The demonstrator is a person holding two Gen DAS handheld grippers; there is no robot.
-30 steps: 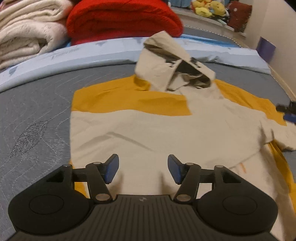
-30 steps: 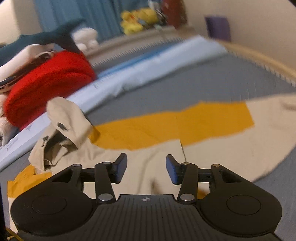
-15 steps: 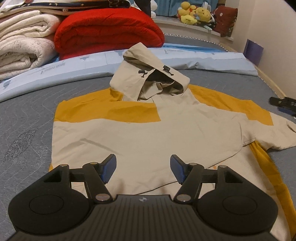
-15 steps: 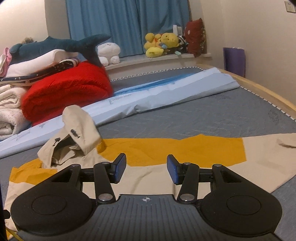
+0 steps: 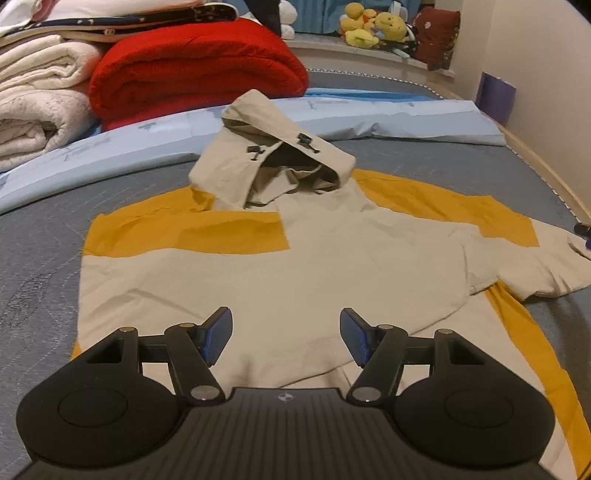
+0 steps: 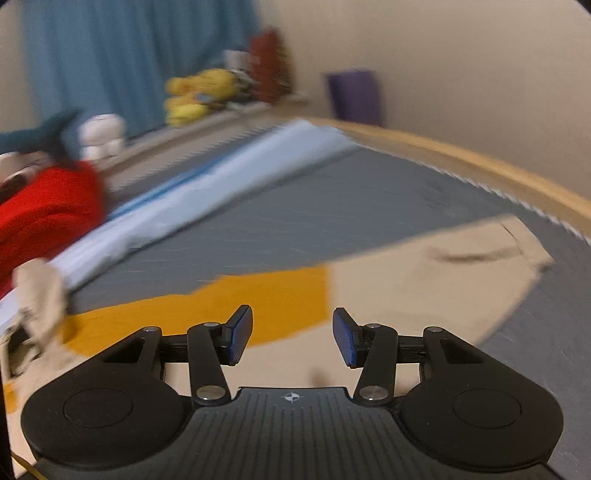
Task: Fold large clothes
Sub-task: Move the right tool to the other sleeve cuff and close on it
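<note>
A beige and mustard hooded jacket (image 5: 314, 254) lies spread flat on the grey mattress (image 5: 40, 258), its hood (image 5: 273, 162) bunched at the far end. One sleeve is folded in across the body; the other sleeve (image 6: 436, 280) stretches out to the right. My left gripper (image 5: 286, 338) hovers over the jacket's lower body, open, with nothing between its blue pads. My right gripper (image 6: 293, 338) hangs open over the mustard band (image 6: 258, 302) of the outstretched sleeve, empty. The right wrist view is blurred by motion.
A red blanket (image 5: 195, 70) and cream blankets (image 5: 37, 107) are stacked at the head of the bed beyond a light blue sheet (image 5: 369, 118). Plush toys (image 5: 373, 26) sit on a ledge. A wooden bed edge (image 6: 461, 158) and wall run along the right.
The left gripper has drawn back slightly and opened a little wider. The right gripper has swung to the right along the sleeve, so the hood has slid to the far left of its view.
</note>
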